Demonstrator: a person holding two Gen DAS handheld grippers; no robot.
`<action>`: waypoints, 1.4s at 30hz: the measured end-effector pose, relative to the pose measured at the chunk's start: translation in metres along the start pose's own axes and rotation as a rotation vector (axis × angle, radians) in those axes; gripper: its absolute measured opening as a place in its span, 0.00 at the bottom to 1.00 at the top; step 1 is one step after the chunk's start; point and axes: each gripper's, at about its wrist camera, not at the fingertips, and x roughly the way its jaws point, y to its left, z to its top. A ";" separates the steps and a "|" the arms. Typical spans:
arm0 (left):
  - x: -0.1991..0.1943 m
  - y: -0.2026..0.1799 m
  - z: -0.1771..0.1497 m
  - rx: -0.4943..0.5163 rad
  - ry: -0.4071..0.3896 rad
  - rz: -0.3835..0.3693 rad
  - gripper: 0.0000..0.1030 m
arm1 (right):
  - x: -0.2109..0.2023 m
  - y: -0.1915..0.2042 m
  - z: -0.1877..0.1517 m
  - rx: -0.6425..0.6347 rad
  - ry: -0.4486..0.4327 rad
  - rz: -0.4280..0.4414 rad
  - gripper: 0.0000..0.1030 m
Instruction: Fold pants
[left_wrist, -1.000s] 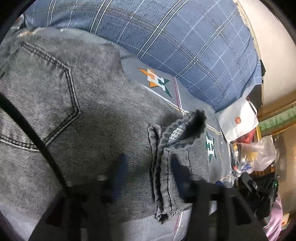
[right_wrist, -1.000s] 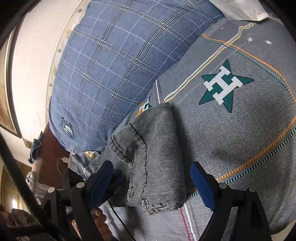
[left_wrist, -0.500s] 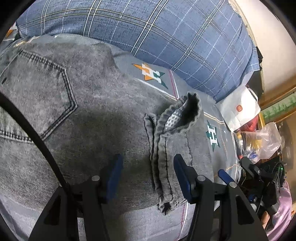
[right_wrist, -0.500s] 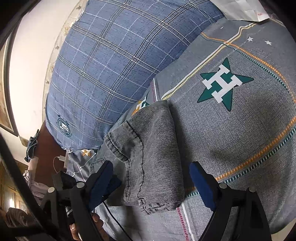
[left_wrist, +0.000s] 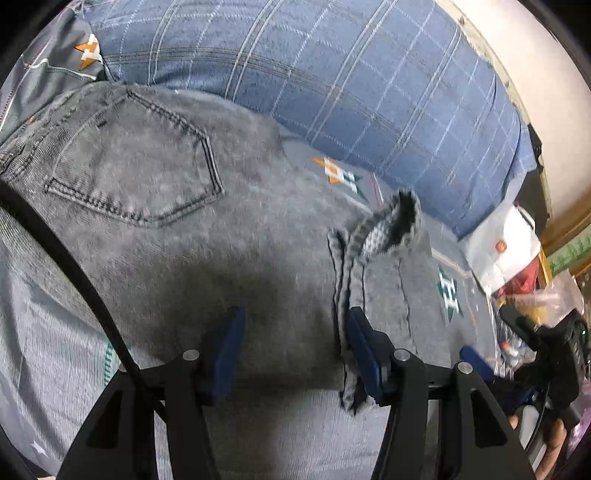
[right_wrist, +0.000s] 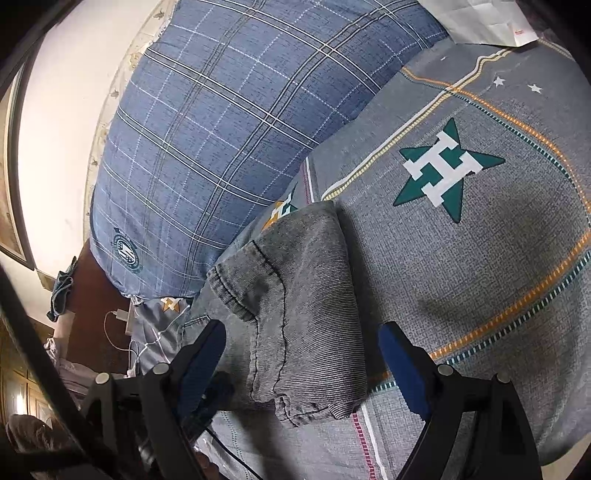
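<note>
Grey jeans (left_wrist: 184, 251) lie flat on the bed, back pocket (left_wrist: 140, 177) facing up. One leg end is folded back, and its hem (left_wrist: 388, 229) stands up in a loop. My left gripper (left_wrist: 295, 336) hovers open over the seat of the jeans, its right finger (left_wrist: 364, 347) beside the folded edge, nothing pinched. In the right wrist view the folded leg end (right_wrist: 306, 295) lies on the grey sheet (right_wrist: 480, 266). My right gripper (right_wrist: 303, 354) stands wide open with one finger on each side of it, the pads clear of the cloth.
A big blue plaid pillow (left_wrist: 332, 92) (right_wrist: 221, 129) borders the far side of the jeans. A white bag (left_wrist: 498, 247) and cluttered items sit past the bed's right end. A charger cable (right_wrist: 118, 317) lies off the bed's edge at left.
The left gripper has drawn back and swung left over the jeans, so the back pocket now sits nearer the middle of its view. Its jaws stay apart. The right gripper has kept still.
</note>
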 end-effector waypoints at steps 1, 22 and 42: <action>-0.003 0.003 0.000 -0.016 -0.006 -0.019 0.56 | -0.002 0.000 0.000 -0.001 -0.006 0.005 0.85; 0.038 -0.029 0.021 0.028 0.239 -0.192 0.61 | -0.003 0.011 -0.001 -0.042 0.000 0.059 0.85; 0.072 -0.032 0.011 -0.128 0.242 -0.179 0.14 | -0.012 0.009 -0.006 -0.014 -0.033 0.040 0.85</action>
